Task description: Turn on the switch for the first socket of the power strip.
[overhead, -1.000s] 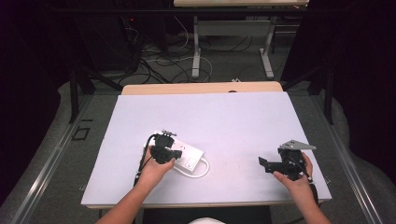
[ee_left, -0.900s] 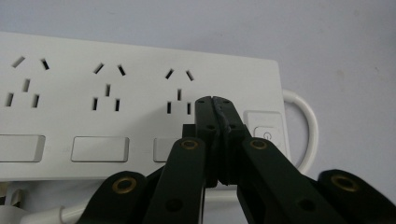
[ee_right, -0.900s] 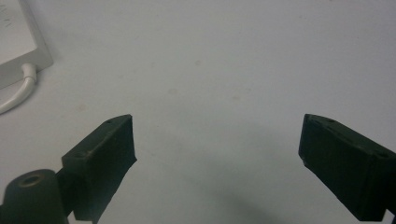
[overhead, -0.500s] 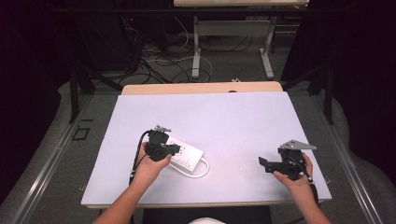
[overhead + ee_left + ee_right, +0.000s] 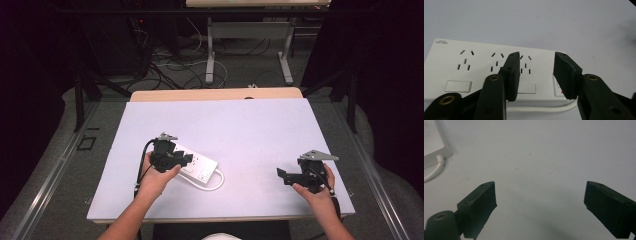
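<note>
White plastic catches the eye first: a power strip (image 5: 196, 166) lies flat on the pale tabletop (image 5: 240, 125), directly under the left gripper (image 5: 186, 159). From the left gripper view the strip (image 5: 474, 72) stretches off to the left of the jaws, showing rows of socket slots and flat rocker switches, while the jaws themselves hang just above its right end, spread apart with nothing between them; whether they touch the plastic I cannot tell. A white cord (image 5: 216, 181) leaves the strip's end on the side nearer the person and curls back along its near edge. The person's left hand (image 5: 156, 177) wraps the gripper body from behind.

Well apart from all this, off to the right, the right gripper (image 5: 281, 174) hovers low over bare tabletop in the person's right hand (image 5: 315, 192). Its jaws are spread wide, empty, pointing toward the strip, whose corner and cord (image 5: 432, 173) sit far ahead at the upper left of the right gripper view.
</note>
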Demonstrator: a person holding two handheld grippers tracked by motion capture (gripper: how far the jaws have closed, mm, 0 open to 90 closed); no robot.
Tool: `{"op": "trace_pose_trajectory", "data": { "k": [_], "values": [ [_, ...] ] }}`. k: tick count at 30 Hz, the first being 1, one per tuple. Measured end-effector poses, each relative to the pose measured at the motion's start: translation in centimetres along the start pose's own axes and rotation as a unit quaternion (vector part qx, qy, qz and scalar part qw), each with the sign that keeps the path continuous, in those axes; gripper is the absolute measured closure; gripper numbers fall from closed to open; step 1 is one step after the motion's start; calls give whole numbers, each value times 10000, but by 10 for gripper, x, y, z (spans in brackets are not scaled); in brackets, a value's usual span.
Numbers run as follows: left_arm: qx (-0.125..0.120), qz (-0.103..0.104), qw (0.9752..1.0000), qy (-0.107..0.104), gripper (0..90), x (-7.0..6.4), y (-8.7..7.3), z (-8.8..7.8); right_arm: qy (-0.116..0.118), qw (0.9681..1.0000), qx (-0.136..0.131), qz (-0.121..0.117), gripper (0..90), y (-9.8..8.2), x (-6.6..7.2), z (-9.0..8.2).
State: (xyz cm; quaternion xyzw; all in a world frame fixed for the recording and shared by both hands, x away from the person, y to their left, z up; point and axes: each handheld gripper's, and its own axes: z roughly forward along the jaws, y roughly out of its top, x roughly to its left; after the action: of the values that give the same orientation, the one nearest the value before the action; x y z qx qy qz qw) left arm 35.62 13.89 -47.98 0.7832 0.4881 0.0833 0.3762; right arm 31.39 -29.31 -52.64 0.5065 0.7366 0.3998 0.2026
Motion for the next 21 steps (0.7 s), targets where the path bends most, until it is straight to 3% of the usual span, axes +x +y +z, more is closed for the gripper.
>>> {"op": "trace_pose_trajectory", "data": {
  "k": [5,11,18,21],
  "values": [
    [-105,-30,9999,-68,464,2,0,-4,-18,10000,-24,-32,103,0,-1,-1],
    [-252,123,9996,-15,351,9,0,-10,-32,10000,-23,-47,108,0,-1,-1],
    [-593,323,9976,162,296,20,-2,-20,-46,10000,-26,-50,108,0,0,-1],
    [-631,236,9976,145,285,25,-4,-25,-41,10000,-32,-66,109,0,0,-1]
  ]
}}
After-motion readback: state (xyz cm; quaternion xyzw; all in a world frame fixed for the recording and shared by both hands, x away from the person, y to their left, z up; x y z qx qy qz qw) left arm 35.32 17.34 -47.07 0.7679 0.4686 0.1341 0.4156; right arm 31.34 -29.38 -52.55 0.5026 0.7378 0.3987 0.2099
